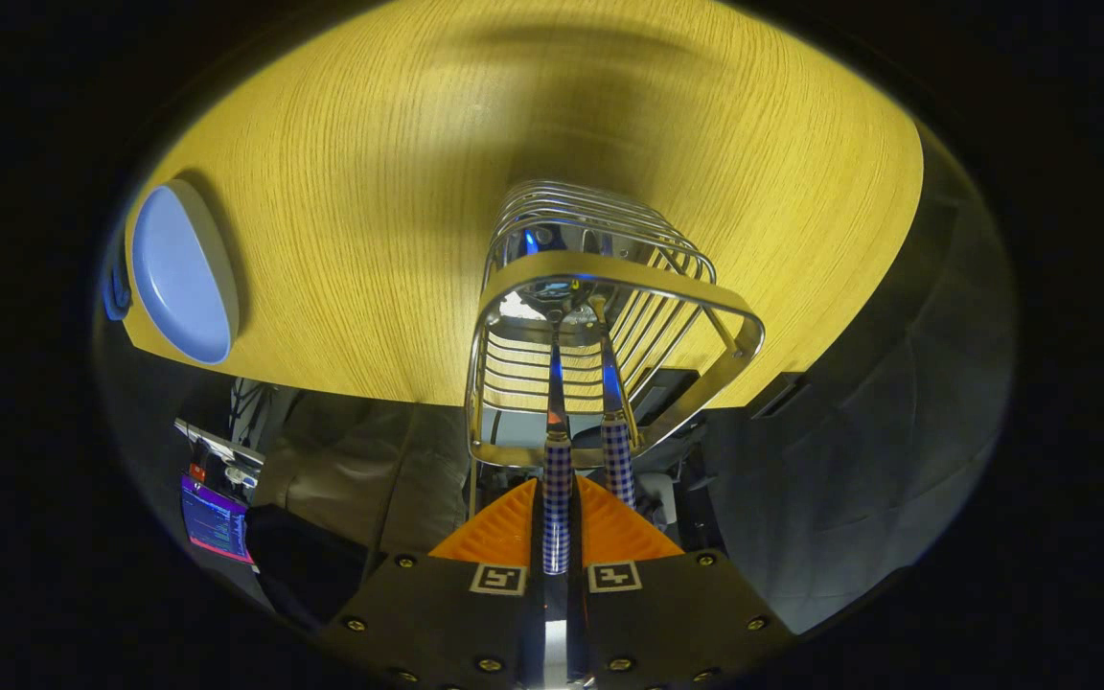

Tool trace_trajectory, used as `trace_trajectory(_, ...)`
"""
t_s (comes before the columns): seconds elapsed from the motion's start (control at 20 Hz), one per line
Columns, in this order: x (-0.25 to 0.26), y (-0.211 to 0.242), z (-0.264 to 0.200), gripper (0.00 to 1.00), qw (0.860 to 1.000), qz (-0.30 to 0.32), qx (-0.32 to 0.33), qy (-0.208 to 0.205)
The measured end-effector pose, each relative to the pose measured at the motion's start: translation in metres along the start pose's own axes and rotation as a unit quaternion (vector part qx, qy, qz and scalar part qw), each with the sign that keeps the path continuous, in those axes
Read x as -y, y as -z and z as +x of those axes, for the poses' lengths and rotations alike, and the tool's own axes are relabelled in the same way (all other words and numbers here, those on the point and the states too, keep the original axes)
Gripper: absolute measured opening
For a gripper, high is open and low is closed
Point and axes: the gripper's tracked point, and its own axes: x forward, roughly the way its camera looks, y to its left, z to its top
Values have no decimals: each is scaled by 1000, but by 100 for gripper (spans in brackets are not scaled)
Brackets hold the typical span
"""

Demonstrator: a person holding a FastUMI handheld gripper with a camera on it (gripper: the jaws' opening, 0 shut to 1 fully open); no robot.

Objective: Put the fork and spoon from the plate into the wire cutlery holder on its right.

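The wire cutlery holder (643,281) stands on the wooden table (360,192), just ahead of my fingers. My gripper (557,491) is shut on the blue-and-white checked handle of one utensil (557,479), whose metal shaft reaches down into the holder. A second utensil with the same checked handle (618,460) rests in the holder just to the right, leaning on the rim. Both heads sit deep in the holder, so I cannot tell fork from spoon. The blue plate (183,273) lies far off to the left on the table, with nothing on the part I see.
The table's edge (341,383) runs just under the holder. Beyond it are dark cloth (878,460), a lit screen (215,522) at lower left and some cables.
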Motion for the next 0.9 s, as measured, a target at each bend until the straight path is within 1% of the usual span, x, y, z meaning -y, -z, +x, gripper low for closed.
trace_trajectory(0.1, 4, 1, 4, 11, 1000, 1, 7, 2)
trace_trajectory(0.4, 0, 4, -12, 11, 1000, -2, 23, 0)
trace_trajectory(0.45, 1, 5, -9, 14, 1000, -2, 28, 1)
trace_trajectory(0.6, 4, 7, -11, 14, 999, -2, 42, 0)
trace_trajectory(0.8, 6, 21, -16, 14, 998, -9, 57, 3)
trace_trajectory(0.9, 7, 24, -24, 14, 997, -16, 78, 14)
